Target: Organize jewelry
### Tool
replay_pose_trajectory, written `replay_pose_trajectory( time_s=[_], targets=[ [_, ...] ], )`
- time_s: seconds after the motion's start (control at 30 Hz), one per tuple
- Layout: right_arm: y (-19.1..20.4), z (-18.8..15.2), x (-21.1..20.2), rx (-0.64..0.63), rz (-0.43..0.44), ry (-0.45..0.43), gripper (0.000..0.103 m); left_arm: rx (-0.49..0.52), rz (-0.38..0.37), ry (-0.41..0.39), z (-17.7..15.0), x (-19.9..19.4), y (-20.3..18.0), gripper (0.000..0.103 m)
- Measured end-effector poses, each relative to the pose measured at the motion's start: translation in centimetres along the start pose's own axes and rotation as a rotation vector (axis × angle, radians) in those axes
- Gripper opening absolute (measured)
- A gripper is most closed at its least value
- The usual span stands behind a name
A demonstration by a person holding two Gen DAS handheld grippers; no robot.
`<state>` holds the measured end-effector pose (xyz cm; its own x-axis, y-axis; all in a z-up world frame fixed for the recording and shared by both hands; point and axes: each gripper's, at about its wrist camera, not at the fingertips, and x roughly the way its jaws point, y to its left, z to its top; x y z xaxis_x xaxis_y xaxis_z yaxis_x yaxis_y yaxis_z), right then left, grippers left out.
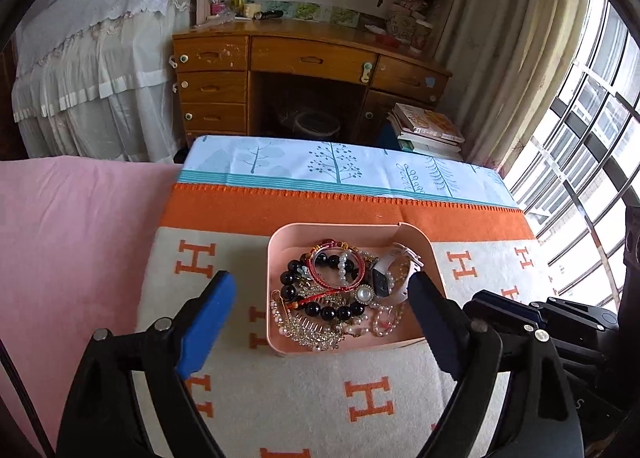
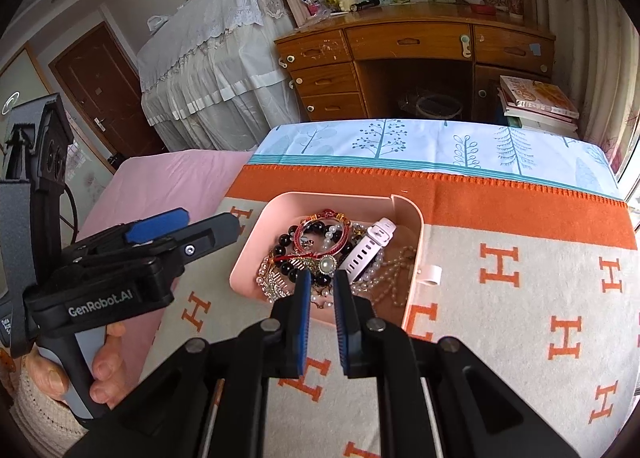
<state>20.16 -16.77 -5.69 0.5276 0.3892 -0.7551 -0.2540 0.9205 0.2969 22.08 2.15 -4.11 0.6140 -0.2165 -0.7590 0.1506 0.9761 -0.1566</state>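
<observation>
We see a shallow, rounded-corner pink plastic tray (image 1: 276, 258) sitting on a cream woollen blanket with orange H letters and an orange border (image 1: 304, 390), spread over a bed.

The tray is heaped with tangled jewellery: a bracelet of glossy round black beads (image 1: 320, 310), a thin red cord bangle with gold fittings (image 1: 338, 248), strands of small white pearls (image 1: 343, 268), a round pearl brooch in a sparkly setting (image 1: 364, 293), glittering rhinestone pieces (image 1: 316, 334) near the front wall, and a white silicone watch strap with a dark oblong face (image 1: 390, 278) towards the right side.

The left gripper (image 1: 320, 294) hovers in front of the tray with its blue-padded fingers (image 1: 208, 318) spread wide, nothing between the pads; the tray shows in the gap. The right gripper (image 2: 322, 290) has its ribbed blue fingers (image 2: 304, 298) nearly closed, a narrow slit left, gripping nothing, the tips over the tray's near edge.

Only the right wrist view shows a small white plastic cylinder (image 2: 430, 274) lying on the blanket just beside the tray's right wall, the holes along the watch strap, and a hand (image 2: 100, 374) wrapped round the left gripper's grey handle. Only the left wrist view shows the tray's front rim unobstructed.
</observation>
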Motion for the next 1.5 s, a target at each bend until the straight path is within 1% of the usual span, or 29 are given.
replay_pose_trajectory(
  time_s=[0.1,0.13,0.17,0.2,0.27,0.3,0.43,0.57,0.67,0.83,0.97,1.13,1.2,1.33,1.5],
  targets=[
    [0.5,-1.0,-1.7,-0.008,-0.016,-0.019,0.013,0.040,0.034,-0.003,-0.6,-2.1,-0.9,0.089],
    [0.6,-1.3,-2.3,-0.006,-0.018,-0.026,0.017,0.053,0.050,-0.007,-0.8,-2.8,-1.3,0.089],
    [0.7,-1.6,-3.0,-0.004,-0.021,-0.037,0.024,0.066,0.071,-0.016,-1.1,-3.7,-1.6,0.089],
    [0.8,-2.0,-3.7,-0.004,-0.027,-0.050,0.027,0.077,0.090,-0.025,-1.4,-4.4,-2.0,0.090],
    [1.1,-2.8,-5.2,-0.005,-0.045,-0.082,0.033,0.084,0.113,-0.042,-2.1,-6.0,-2.5,0.098],
    [1.2,-3.3,-6.0,-0.005,-0.054,-0.094,0.033,0.080,0.116,-0.050,-2.6,-6.8,-2.8,0.102],
    [1.4,-5.1,-8.8,0.005,-0.091,-0.128,0.037,0.095,0.128,-0.078,-4.7,-9.5,-4.2,0.102],
    [1.2,-8.0,-11.2,0.022,-0.134,-0.149,0.049,0.114,0.125,-0.081,-7.3,-11.2,-6.2,0.102],
    [0.7,-10.4,-12.8,0.036,-0.147,-0.159,0.052,0.103,0.115,-0.077,-9.3,-12.2,-7.7,0.102],
    [-0.3,-13.6,-14.9,0.080,-0.186,-0.165,0.056,0.086,0.155,-0.077,-12.2,-13.3,-10.0,0.102],
    [-0.8,-15.8,-16.1,0.078,-0.252,-0.173,0.056,0.065,0.160,-0.091,-14.4,-14.1,-10.9,0.102],
    [-1.0,-17.4,-17.6,0.099,-0.232,-0.199,0.056,0.043,0.165,-0.091,-16.0,-14.9,-11.7,0.102],
    [-0.8,-17.8,-18.3,0.095,-0.234,-0.229,0.056,0.044,0.168,-0.100,-16.4,-15.3,-11.9,0.102],
    [-0.2,-18.2,-18.9,0.065,-0.229,-0.268,0.057,0.055,0.191,-0.113,-16.5,-15.5,-12.4,0.102],
    [0.0,-18.5,-18.7,0.053,-0.223,-0.281,0.057,0.050,0.182,-0.112,-16.6,-15.5,-12.8,0.102]
  ],
)
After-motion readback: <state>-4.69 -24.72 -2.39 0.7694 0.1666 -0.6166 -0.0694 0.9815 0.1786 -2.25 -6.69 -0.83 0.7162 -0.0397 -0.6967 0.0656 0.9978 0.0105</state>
